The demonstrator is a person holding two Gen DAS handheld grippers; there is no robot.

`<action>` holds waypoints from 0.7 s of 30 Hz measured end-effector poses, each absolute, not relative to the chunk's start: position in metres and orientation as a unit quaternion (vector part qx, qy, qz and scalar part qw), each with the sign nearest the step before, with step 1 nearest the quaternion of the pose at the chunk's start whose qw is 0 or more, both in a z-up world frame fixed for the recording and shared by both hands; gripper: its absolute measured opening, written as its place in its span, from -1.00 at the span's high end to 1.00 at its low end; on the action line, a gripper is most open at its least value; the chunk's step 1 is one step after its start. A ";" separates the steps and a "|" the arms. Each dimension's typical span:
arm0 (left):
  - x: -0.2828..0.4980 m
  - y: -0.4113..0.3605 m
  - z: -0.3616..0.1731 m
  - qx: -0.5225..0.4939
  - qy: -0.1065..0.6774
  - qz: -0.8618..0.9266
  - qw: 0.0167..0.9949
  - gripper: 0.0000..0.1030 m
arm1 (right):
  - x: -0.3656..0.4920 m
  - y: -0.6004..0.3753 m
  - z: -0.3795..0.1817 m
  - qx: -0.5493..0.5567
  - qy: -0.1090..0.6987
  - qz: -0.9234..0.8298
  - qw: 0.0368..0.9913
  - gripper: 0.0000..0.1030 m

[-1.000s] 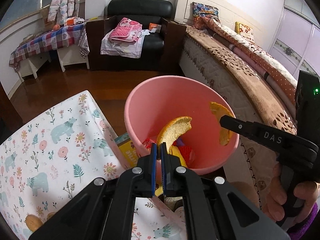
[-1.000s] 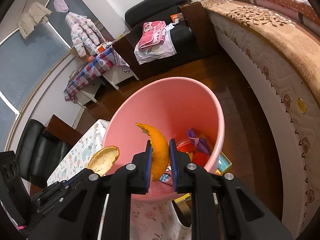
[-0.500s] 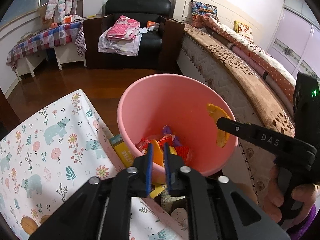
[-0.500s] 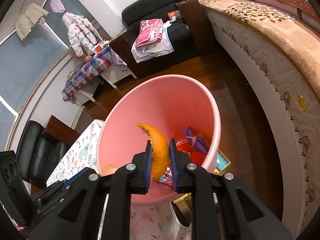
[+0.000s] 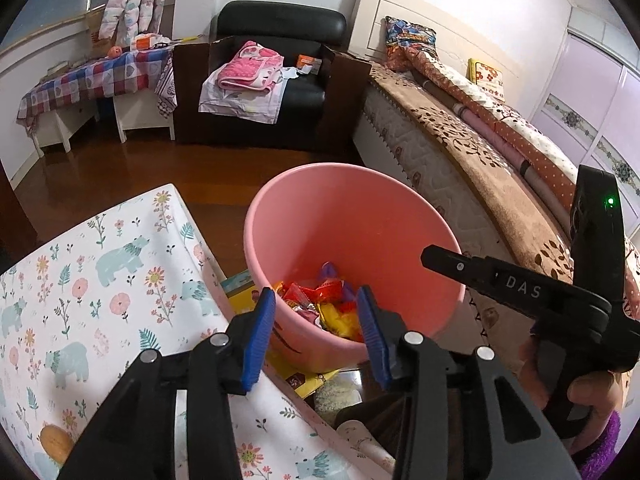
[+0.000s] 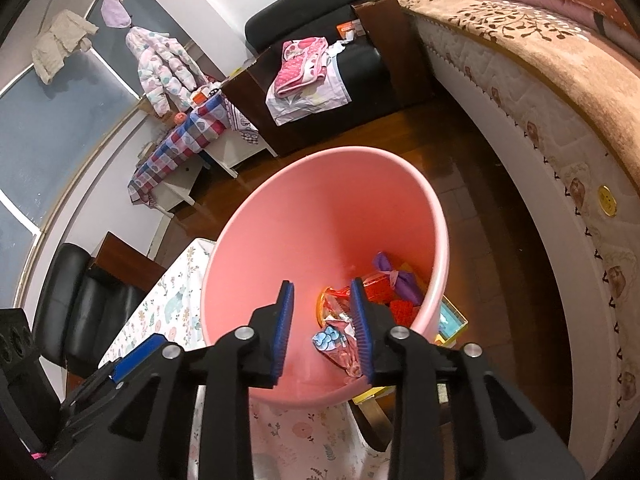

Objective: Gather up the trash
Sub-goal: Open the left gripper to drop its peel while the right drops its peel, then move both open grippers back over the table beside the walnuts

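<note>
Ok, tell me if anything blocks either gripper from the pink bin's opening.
Nothing visible does. The left gripper and right gripper hang open right over the pink bin, whose mouth is uncovered, wrappers lying at the bottom.

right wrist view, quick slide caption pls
Open right tool poised over pink bin holding candy wrappers, nothing held.

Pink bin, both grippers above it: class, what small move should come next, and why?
Probably draw both grippers back toward the table to look for more trash. The left gripper and right gripper both hang open and empty over the pink bin, which holds wrappers, so nothing is left to drop.
</note>
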State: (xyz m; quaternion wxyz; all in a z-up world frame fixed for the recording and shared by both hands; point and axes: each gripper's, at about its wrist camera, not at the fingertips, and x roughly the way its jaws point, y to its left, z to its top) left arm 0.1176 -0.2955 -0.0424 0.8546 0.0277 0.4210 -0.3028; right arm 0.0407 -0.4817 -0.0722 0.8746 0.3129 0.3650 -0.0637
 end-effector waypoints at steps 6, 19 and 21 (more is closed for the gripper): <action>0.112 -0.286 -0.036 0.019 0.417 -0.299 0.858 0.18 | 0.037 -0.474 -0.067 0.308 0.362 -0.058 0.878 0.31; 0.089 -0.259 -0.011 0.011 0.386 -0.290 0.876 0.17 | 0.026 -0.450 -0.049 0.283 0.359 -0.040 0.888 0.31; 0.083 -0.254 -0.007 0.009 0.380 -0.292 0.878 0.18 | 0.025 -0.446 -0.046 0.280 0.358 -0.038 0.890 0.31</action>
